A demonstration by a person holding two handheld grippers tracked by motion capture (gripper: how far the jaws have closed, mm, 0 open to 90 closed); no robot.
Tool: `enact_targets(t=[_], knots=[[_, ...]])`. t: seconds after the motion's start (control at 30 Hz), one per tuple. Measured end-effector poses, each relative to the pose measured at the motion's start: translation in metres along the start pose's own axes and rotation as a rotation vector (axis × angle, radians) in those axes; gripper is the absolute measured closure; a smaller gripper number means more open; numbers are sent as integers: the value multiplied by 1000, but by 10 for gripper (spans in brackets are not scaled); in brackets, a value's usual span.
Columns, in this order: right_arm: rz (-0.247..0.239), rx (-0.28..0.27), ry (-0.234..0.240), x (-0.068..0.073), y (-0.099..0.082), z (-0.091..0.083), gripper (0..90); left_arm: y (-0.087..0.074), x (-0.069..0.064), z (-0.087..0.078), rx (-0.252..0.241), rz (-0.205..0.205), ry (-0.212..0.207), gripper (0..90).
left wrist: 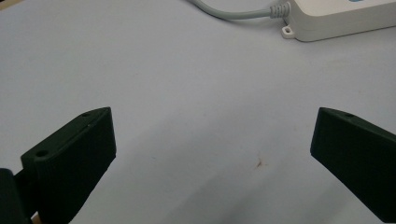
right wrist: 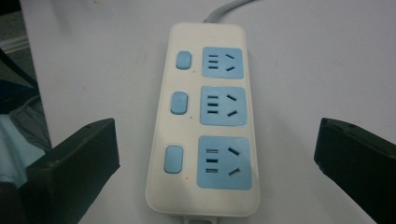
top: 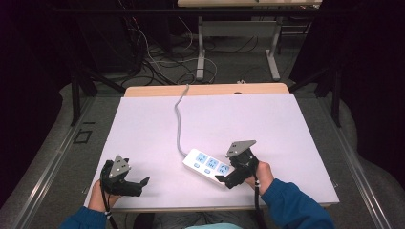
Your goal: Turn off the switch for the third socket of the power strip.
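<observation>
White tabletop point(top: 143, 124) spreads before me, its wooden far edge meeting a dim floor strewn with cables; on the near right part of that surface lies a white power strip point(top: 209, 166), angled so that one end points toward my right hand; in the right gripper view the power strip point(right wrist: 205, 121) runs lengthwise between my jaws, showing three blue sockets in a column with three blue switches beside them; its grey cord point(top: 179, 119) leaves the far end and curves away over the table's back edge; my right gripper point(top: 223, 179) sits at the strip's near end, jaws spread wide on either side of it and gripping nothing; I cannot tell whether a jaw tip touches the casing; my left gripper point(top: 142, 183) rests low over the near left part of the table, well apart from the strip, its jaws also released and empty; in the left gripper view bare tabletop lies between them, with the strip's corded end point(left wrist: 336, 16) at the top right; blue sleeves point(top: 296, 205) enter from the bottom edge.
</observation>
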State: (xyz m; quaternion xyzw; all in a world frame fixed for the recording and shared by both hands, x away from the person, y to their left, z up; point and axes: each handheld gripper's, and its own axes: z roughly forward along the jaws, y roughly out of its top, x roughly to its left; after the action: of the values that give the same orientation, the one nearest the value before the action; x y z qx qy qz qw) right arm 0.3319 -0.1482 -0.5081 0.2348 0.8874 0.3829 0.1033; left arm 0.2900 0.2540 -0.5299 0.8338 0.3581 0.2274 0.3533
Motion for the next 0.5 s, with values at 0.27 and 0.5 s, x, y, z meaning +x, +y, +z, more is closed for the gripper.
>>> enact_targets(t=[0.27,0.5], knots=[[-12,-3,43,2,-1,4,0,0,0,0,10,1,-3,1],[1,-28,45,5,-1,5,202,0,0,0,9,2,-3,1]])
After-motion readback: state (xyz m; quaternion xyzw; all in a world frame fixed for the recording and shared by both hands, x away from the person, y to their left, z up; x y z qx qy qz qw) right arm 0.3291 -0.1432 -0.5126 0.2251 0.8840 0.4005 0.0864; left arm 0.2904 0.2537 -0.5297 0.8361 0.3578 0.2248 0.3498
